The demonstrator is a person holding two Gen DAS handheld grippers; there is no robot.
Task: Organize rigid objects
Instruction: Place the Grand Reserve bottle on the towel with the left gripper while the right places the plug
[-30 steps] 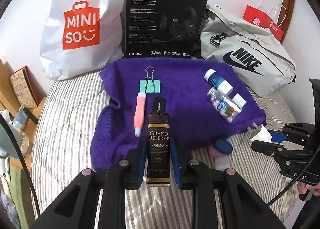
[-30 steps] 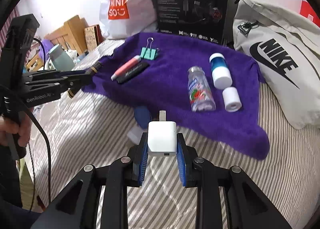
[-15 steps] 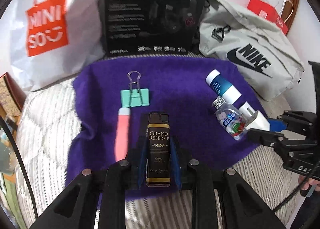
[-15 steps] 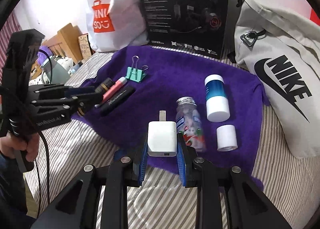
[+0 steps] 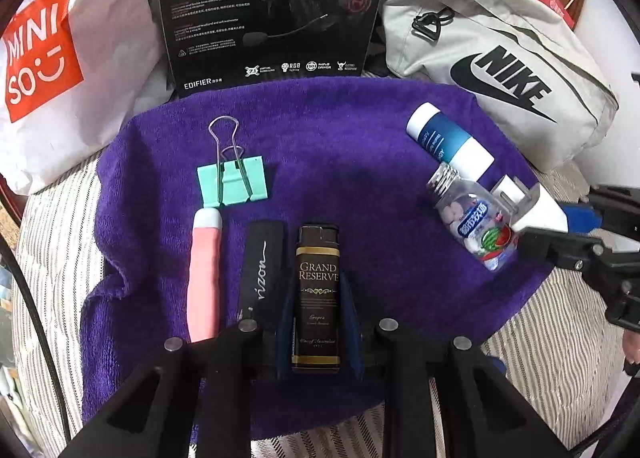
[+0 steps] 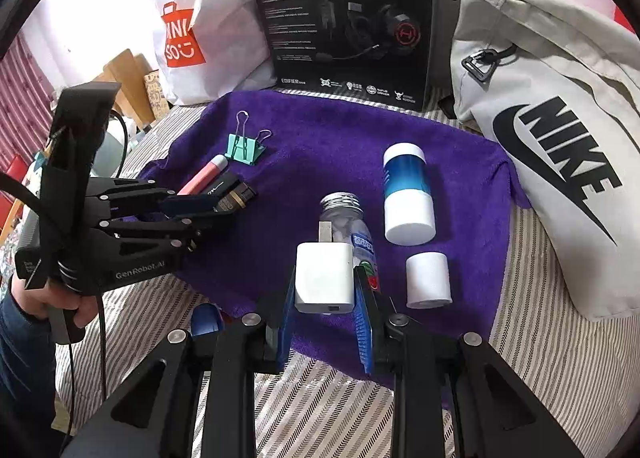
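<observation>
My left gripper is shut on a dark "Grand Reserve" lighter, low over the purple towel, right of a black pen case and a pink tube. A mint binder clip lies beyond them. My right gripper is shut on a white charger plug, just left of a clear candy bottle. A blue-and-white bottle and a small white cylinder lie to its right.
A black headset box, a white Miniso bag and a grey Nike bag stand behind the towel. The towel lies on a striped bed sheet. A blue-capped object lies off the towel's near edge.
Both grippers have moved forward over the towel with their loads. The lighter has come down beside the black case; the charger has come up beside the candy bottle.
</observation>
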